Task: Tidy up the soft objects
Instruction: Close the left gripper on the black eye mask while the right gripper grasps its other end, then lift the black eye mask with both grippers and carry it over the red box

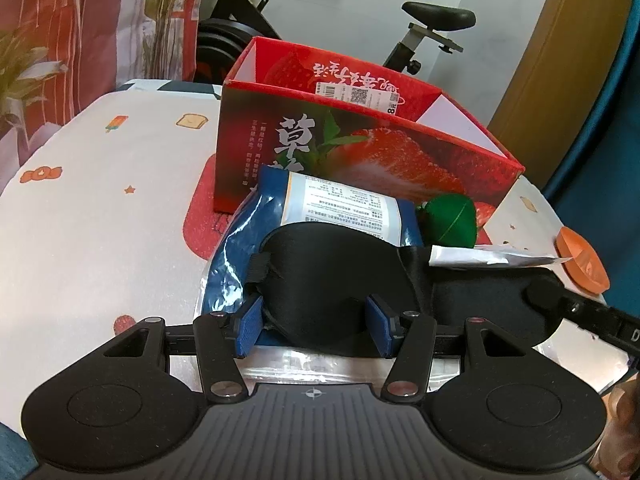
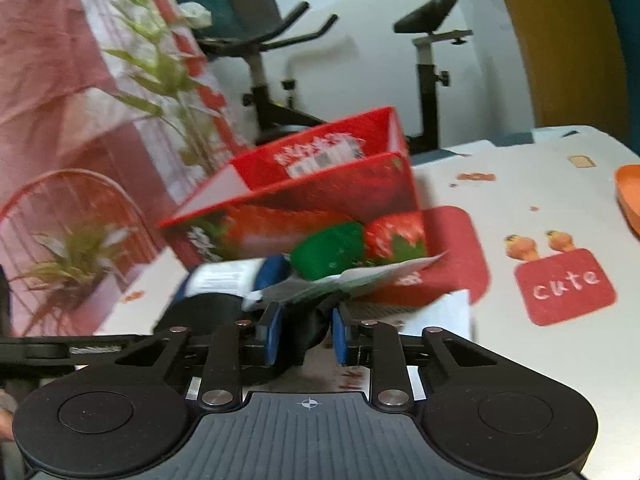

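Note:
A black padded eye mask (image 1: 320, 276) lies across a blue snack bag (image 1: 320, 208) in front of an open red strawberry box (image 1: 360, 148). My left gripper (image 1: 314, 322) has its blue pads on both sides of the mask's left cup, closed on it. My right gripper (image 2: 306, 334) is shut on the mask's other end (image 2: 312, 328); this view is blurred. A green soft ball (image 1: 450, 218) sits beside the box, also in the right wrist view (image 2: 328, 250). A white paper wrapper (image 1: 492, 258) rests on the mask.
The red box (image 2: 320, 184) stands on a red mat (image 1: 200, 224) on a white patterned tablecloth (image 1: 100, 200). An orange dish (image 1: 584, 266) sits at the right edge. An exercise bike (image 1: 424, 28) and a plant (image 2: 152, 80) stand behind the table.

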Available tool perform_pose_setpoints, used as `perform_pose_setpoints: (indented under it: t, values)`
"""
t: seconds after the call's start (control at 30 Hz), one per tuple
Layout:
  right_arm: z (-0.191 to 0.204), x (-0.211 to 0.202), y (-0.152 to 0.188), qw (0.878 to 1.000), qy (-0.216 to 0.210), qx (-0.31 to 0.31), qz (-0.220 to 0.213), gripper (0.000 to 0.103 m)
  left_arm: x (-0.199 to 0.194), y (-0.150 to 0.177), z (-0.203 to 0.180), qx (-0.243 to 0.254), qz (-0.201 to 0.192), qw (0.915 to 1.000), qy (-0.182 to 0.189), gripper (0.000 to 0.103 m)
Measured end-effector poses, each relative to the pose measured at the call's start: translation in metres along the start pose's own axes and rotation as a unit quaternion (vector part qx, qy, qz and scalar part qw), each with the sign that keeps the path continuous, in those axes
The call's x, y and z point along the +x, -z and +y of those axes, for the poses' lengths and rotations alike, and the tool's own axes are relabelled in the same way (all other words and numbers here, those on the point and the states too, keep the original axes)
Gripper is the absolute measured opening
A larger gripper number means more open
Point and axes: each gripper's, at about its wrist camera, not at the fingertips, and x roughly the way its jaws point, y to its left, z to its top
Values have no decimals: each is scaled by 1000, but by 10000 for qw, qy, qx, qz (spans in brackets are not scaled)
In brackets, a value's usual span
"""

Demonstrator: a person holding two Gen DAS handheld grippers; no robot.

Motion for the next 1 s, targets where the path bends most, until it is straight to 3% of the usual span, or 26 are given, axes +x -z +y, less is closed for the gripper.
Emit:
perform_pose_setpoints:
  t: [0.07, 0.33, 0.67, 0.87, 1.0]
  values:
    - [1, 2, 0, 9999, -122, 27, 81, 13, 0, 1, 0, -16, -3, 10000, 18, 58]
    - [-10, 13, 7, 9989, 242, 236, 310, 14, -1, 0, 8, -247, -16, 9996, 168, 58]
    - [-13, 26, 17, 9973, 433, 70, 581, 14, -8, -5, 25, -943, -351, 9922, 743, 57]
    - [-12, 28, 18, 9969, 462, -24, 630, 14, 1, -10, 36, -1238, -250, 9909, 469, 57]
    - [-14, 30, 17, 9968, 465, -49, 651, 14, 5, -13, 31, -1081, -304, 9927, 443, 57]
